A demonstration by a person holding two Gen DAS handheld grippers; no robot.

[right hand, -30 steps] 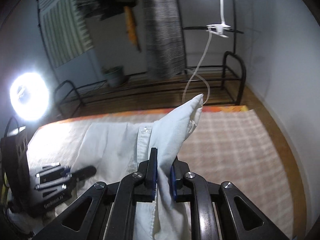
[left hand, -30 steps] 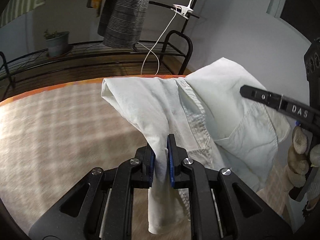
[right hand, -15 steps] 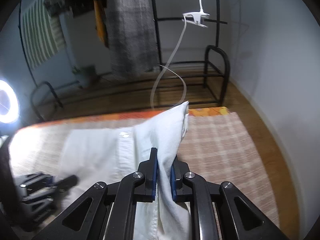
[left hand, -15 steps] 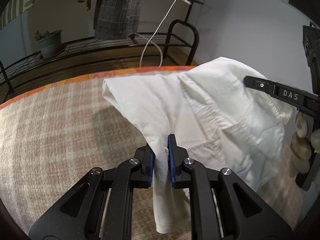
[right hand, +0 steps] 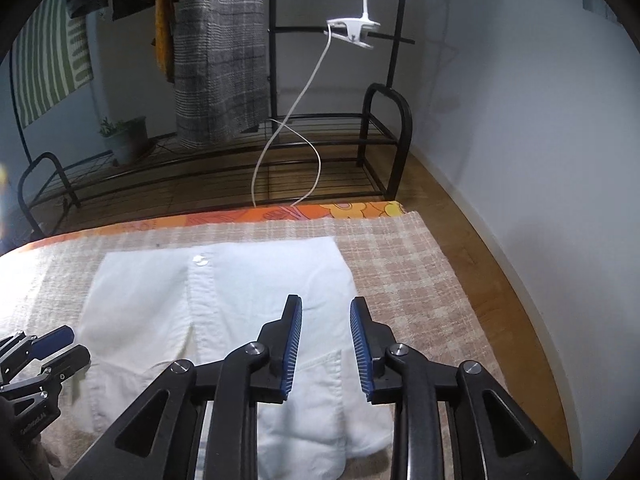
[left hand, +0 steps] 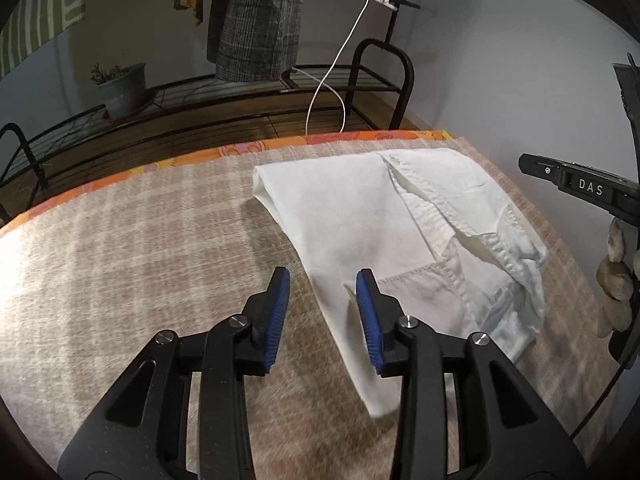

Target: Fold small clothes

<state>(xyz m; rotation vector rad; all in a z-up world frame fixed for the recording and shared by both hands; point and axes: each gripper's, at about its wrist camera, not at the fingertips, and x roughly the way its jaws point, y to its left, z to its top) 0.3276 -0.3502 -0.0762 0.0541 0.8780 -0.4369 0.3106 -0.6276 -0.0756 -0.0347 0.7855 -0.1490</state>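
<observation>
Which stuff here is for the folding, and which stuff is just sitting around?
For the folding:
- small white cotton shirt, lying on the checked beige blanket
- left tool and right tool, both opening, nothing pinched

Just sitting around:
- grey checked cloth hanging on the black metal rack
- green potted plant
- white clip with cable

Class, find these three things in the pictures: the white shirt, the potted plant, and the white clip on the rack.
white shirt (right hand: 256,280): right wrist view, flat front panel.
potted plant (left hand: 122,92): left wrist view, side of its pot.
white clip (right hand: 352,32): right wrist view, body of the clip.
</observation>
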